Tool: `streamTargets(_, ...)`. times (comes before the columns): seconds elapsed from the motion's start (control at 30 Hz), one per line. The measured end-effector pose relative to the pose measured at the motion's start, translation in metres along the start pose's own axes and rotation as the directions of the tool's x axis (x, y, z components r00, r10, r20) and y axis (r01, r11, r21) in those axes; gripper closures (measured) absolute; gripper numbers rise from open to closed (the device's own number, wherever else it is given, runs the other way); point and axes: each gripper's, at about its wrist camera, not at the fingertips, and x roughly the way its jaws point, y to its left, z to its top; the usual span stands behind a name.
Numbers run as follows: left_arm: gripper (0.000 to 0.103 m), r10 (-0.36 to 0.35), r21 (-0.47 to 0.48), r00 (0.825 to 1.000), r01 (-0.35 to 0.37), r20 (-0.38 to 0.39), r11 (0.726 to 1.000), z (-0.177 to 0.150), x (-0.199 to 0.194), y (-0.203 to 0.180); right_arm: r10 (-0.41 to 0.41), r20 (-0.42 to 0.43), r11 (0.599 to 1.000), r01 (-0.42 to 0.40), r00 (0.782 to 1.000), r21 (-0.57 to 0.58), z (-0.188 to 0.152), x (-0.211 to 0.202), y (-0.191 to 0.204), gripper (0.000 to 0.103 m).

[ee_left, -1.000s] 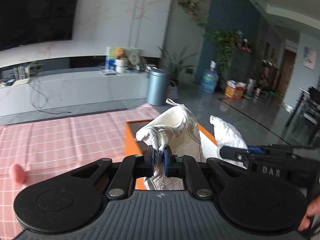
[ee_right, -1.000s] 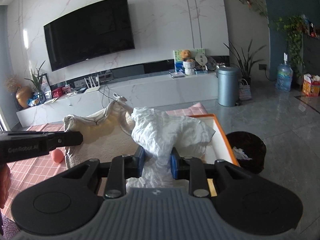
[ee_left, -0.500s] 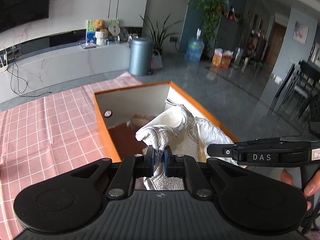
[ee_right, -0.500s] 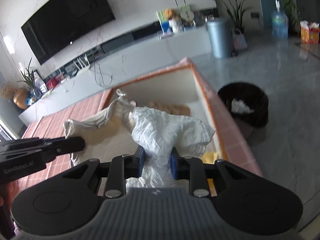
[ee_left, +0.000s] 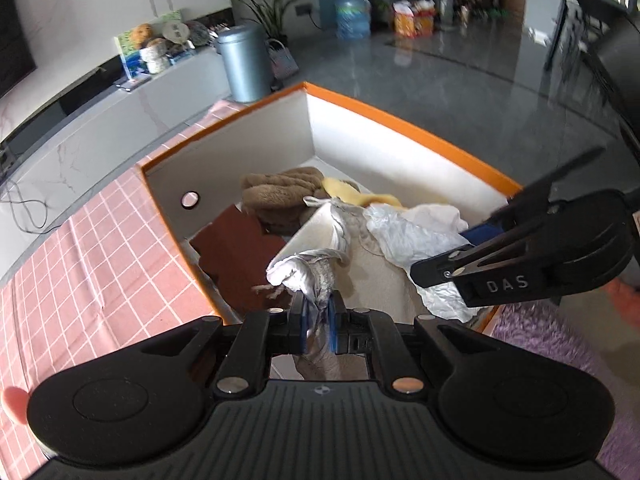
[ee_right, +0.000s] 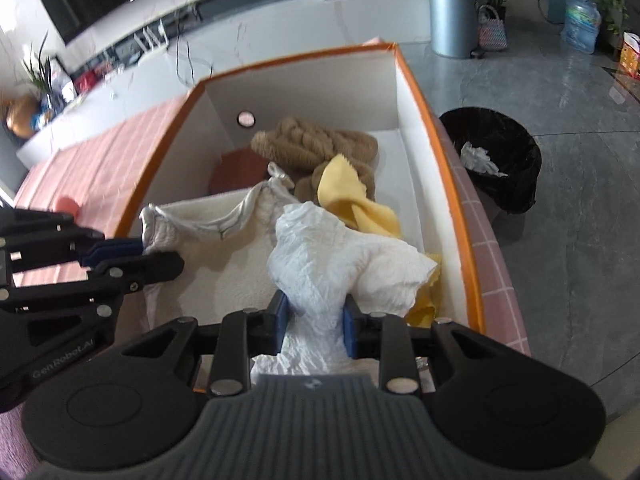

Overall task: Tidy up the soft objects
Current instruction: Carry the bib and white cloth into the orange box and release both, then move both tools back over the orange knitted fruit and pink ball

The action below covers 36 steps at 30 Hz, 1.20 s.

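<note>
An orange-rimmed box (ee_left: 404, 119) with white inner walls (ee_right: 416, 92) stands on the pink checked cloth. Inside lie a brown fuzzy item (ee_right: 316, 142), a yellow cloth (ee_right: 352, 196) and a dark red cloth (ee_left: 236, 248). My left gripper (ee_left: 318, 322) is shut on one corner of a cream towel (ee_left: 316, 272). My right gripper (ee_right: 314, 328) is shut on its other, crinkled white end (ee_right: 340, 264). The towel (ee_right: 224, 256) hangs between both grippers over the near part of the box. The left gripper also shows in the right wrist view (ee_right: 116, 256).
A black bin (ee_right: 496, 160) with white paper stands on the floor right of the table. A grey trash can (ee_left: 244, 64) and a water bottle (ee_left: 352, 14) stand farther back. A pink ball (ee_left: 14, 398) lies on the cloth at left. A purple fluffy fabric (ee_left: 560, 360) lies near right.
Both grippers have tilted downward and moved forward over the box, carrying the towel with them. The box interior and its contents now show. Both stay shut.
</note>
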Motion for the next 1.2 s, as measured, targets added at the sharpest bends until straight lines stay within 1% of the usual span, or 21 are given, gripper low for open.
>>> streamTargets(0.13,0.089,0.007,0.095,0.999,-0.003,-0.042,0.995,0.0,0.009,-0.006,-0.028,-0.056,0.999,0.026,0.998,-0.039,0.002,0.009,0.004,0.074)
streamTargets(0.2,0.089,0.015,0.118,0.998,-0.008,-0.054,0.993,-0.002,0.014,-0.009,-0.037,-0.074,0.998,0.033,0.997,-0.049,0.004,0.011,0.006,0.074)
streamTargets(0.37,0.085,0.025,0.117,0.998,-0.017,-0.066,0.993,-0.005,0.019,-0.012,-0.062,-0.1,0.995,0.053,0.993,-0.085,0.008,0.017,0.013,0.071)
streamTargets(0.43,0.08,0.03,0.109,0.998,-0.024,-0.061,0.994,-0.004,0.018,-0.009,-0.073,-0.104,0.993,0.063,0.992,-0.1,0.009,0.02,0.018,0.068)
streamTargets(0.5,0.068,0.032,0.087,0.998,-0.027,-0.049,0.996,-0.006,0.015,-0.006,-0.08,-0.104,0.992,0.068,0.991,-0.109,0.009,0.021,0.02,0.065)
streamTargets(0.53,0.065,0.018,0.077,0.999,-0.016,-0.037,0.997,-0.005,0.013,-0.004,-0.081,-0.103,0.991,0.069,0.991,-0.114,0.009,0.02,0.021,0.061)
streamTargets(0.57,0.058,0.011,0.067,1.0,-0.009,-0.028,0.998,-0.005,0.01,-0.003,-0.084,-0.1,0.99,0.073,0.991,-0.117,0.01,0.019,0.022,0.06)
streamTargets(0.6,0.048,0.01,0.06,1.0,-0.009,-0.019,0.998,-0.005,0.007,-0.002,-0.088,-0.096,0.99,0.076,0.992,-0.121,0.011,0.018,0.023,0.06)
streamTargets(0.67,0.037,0.008,0.055,1.0,-0.008,0.0,0.998,-0.006,0.001,0.0,-0.089,-0.09,0.988,0.077,0.992,-0.131,0.01,0.014,0.023,0.058)
streamTargets(0.7,0.035,0.006,0.055,1.0,-0.006,0.008,0.998,-0.007,-0.001,0.001,-0.09,-0.088,0.988,0.078,0.992,-0.136,0.01,0.012,0.024,0.057)
streamTargets(0.83,0.031,0.012,0.053,0.999,-0.015,0.045,0.998,-0.007,-0.012,0.003,-0.1,-0.073,0.985,0.089,0.992,-0.146,0.011,0.003,0.026,0.052)
streamTargets(0.9,0.028,0.01,0.053,0.998,-0.014,0.067,0.998,-0.007,-0.018,0.003,-0.107,-0.064,0.983,0.096,0.992,-0.154,0.012,-0.001,0.028,0.048)
streamTargets(0.93,0.027,0.012,0.053,0.997,-0.016,0.078,0.998,-0.007,-0.022,0.003,-0.113,-0.058,0.982,0.102,0.992,-0.159,0.013,-0.004,0.029,0.044)
streamTargets(0.97,0.027,0.015,0.054,0.996,-0.02,0.088,0.998,-0.008,-0.025,0.003,-0.119,-0.051,0.98,0.109,0.992,-0.165,0.013,-0.006,0.031,0.042)
streamTargets(1.07,0.027,0.028,0.043,0.992,-0.034,0.123,0.999,-0.008,-0.034,0.005,-0.129,-0.028,0.977,0.122,0.991,-0.176,0.014,-0.013,0.035,0.04)
streamTargets(1.13,0.027,0.022,0.024,0.99,-0.026,0.143,0.999,-0.008,-0.041,0.007,-0.131,-0.011,0.976,0.127,0.991,-0.177,0.014,-0.02,0.037,0.04)
streamTargets(1.2,0.027,0.016,0.0,0.987,-0.016,0.163,1.0,-0.01,-0.048,0.01,-0.153,0.019,0.971,0.154,0.988,-0.185,0.013,-0.027,0.043,0.033)
